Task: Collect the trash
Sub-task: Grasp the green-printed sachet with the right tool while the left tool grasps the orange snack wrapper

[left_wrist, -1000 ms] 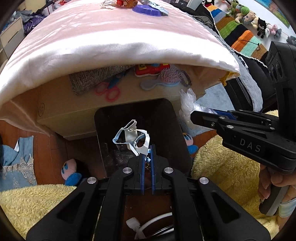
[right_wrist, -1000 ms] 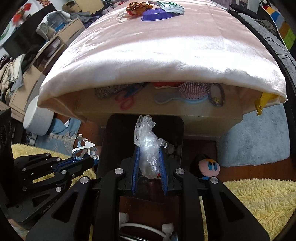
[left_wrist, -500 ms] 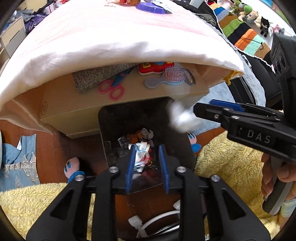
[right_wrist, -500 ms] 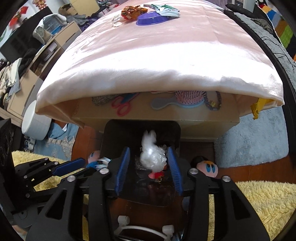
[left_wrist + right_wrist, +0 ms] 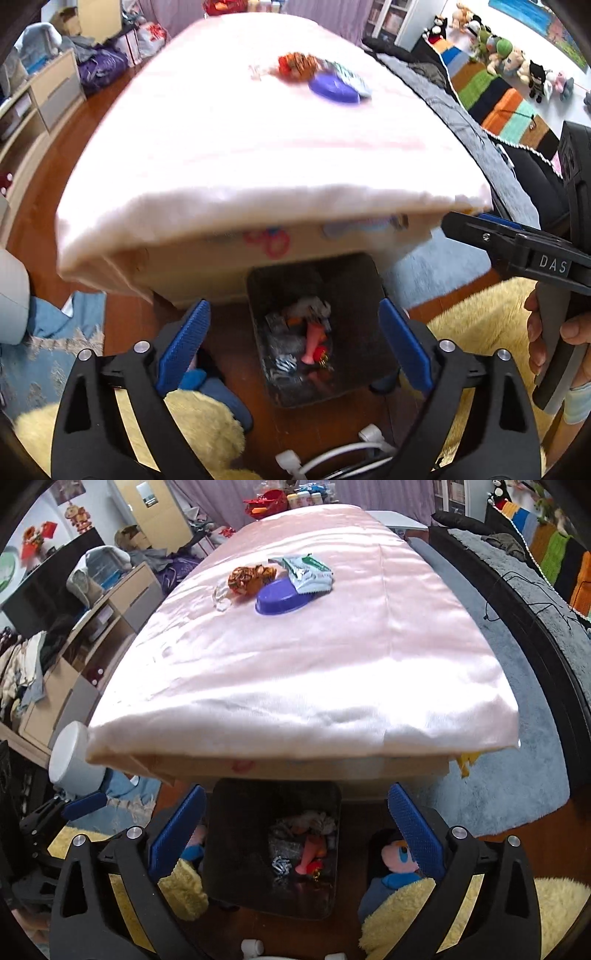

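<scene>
We see the black bin (image 5: 236, 849) on the wooden floor at the foot of the table, at 6 o'clock in both wrist views, with crumpled trash (image 5: 306, 843) lying in its bottom: white plastic, silvery scraps and a pink-red piece. More trash waits on the pink cloth (image 5: 314, 657) at 12 o'clock: an orange wrapper (image 5: 249, 578), a pale green packet (image 5: 308, 576) and a purple bowl (image 5: 280, 600) touching them. Our left gripper (image 5: 293, 349) hangs over the bin with its blue pads spread wide, pinching nothing. Our right gripper (image 5: 295, 838) is likewise spread wide and empty above the bin. A yellow fluffy rug (image 5: 554, 904) lies at 4 o'clock, and a pink plush toy (image 5: 397, 856) sits just beside the bin at 3 o'clock.
</scene>
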### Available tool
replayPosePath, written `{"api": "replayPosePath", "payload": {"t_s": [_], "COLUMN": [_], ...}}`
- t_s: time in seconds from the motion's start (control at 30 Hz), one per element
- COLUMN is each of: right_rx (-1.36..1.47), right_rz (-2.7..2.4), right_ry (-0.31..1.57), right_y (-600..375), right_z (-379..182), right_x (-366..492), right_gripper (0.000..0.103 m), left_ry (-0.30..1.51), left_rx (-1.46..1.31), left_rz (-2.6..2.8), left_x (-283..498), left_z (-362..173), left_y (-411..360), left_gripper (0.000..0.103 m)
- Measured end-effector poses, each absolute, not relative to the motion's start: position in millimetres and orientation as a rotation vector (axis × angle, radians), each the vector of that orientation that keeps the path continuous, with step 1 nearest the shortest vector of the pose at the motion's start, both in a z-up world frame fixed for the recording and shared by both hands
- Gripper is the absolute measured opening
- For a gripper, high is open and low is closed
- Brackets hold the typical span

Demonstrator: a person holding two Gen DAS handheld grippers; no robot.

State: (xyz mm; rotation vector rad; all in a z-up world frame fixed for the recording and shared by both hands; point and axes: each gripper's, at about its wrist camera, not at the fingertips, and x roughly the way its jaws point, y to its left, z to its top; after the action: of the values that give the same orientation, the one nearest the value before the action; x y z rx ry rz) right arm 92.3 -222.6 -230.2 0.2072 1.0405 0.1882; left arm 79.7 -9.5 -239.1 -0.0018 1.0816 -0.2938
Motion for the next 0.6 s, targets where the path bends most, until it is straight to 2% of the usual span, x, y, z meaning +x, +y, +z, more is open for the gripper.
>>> {"api": "replayPosePath", "payload": {"t_s": [0.13,0.6], "right_rx": [0.194,0.122], "right_rz": [0.18,0.134], "right_ry": [1.016,0.97], "right_y": [-228,-230], "right_z": [-216,-198], "right_x": [110,184], "right_gripper": [0.099,0.099], "left_ry": [1.044,0.986], "left_rx": [0.017,0.038], "left_rz": [-0.268,-0.24], "left_x": [95,171], "left_z": [-221,-193], "left_y": [-6,-8], "left_gripper": [0.091,0.092]}}
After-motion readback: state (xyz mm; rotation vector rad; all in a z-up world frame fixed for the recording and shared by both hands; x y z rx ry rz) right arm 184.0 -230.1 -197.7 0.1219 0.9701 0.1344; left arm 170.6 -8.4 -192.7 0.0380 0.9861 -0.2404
